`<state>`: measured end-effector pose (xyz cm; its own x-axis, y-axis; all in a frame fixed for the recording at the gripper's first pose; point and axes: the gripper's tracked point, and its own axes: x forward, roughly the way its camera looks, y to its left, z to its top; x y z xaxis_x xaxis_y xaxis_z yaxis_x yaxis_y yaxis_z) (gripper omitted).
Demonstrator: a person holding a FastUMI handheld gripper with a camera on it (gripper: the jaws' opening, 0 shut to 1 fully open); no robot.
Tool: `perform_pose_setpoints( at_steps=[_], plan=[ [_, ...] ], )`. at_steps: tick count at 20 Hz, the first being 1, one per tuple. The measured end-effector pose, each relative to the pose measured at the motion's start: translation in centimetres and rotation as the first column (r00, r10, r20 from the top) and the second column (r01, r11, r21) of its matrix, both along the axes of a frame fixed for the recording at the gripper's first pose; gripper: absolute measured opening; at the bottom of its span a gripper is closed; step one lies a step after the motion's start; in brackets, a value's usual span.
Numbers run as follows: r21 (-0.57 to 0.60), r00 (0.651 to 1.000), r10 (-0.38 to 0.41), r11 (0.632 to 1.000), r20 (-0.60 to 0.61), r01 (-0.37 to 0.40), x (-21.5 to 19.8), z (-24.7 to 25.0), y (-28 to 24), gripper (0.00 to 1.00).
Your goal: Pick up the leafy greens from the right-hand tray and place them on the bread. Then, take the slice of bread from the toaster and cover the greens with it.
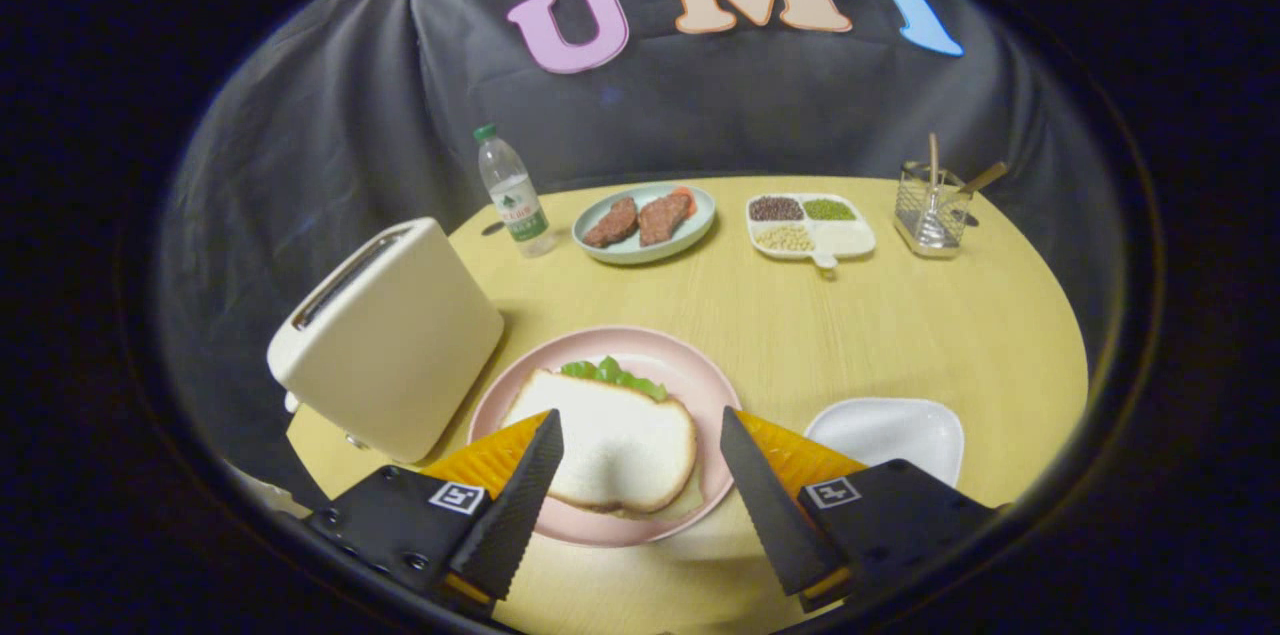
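Note:
On the pink plate (690, 385) lies a white slice of bread (615, 440) on top of the leafy greens (615, 374), whose green edge pokes out at the far side. A second slice shows as a thin edge underneath. My gripper (640, 430) is open, its two black fingers standing either side of the top slice and a little above it, with nothing held. The cream toaster (390, 340) stands left of the plate, tilted in view, its slot (345, 277) looking empty. The white tray (885, 435) to the right of the plate is bare.
Far side of the round wooden table (950, 325): a water bottle (512, 192), a pale green plate (645, 220) with two pieces of meat, a divided white dish (810, 225) of beans, and a clear utensil holder (932, 210).

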<state>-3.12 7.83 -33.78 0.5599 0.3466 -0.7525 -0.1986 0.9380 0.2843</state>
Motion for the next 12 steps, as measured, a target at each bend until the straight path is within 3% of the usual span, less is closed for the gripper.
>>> perform_pose_setpoints(
  at_steps=[4,7,12],
  plan=[
    [0.003,0.974,-0.042,0.999,0.223,0.042,2.9,7.4,-1.2,0.99],
    [0.005,0.924,-0.101,0.994,0.368,0.106,4.6,12.7,-2.7,0.99],
    [-0.045,0.844,-0.155,0.977,0.513,0.208,5.5,18.8,-6.4,0.99]
  ],
)
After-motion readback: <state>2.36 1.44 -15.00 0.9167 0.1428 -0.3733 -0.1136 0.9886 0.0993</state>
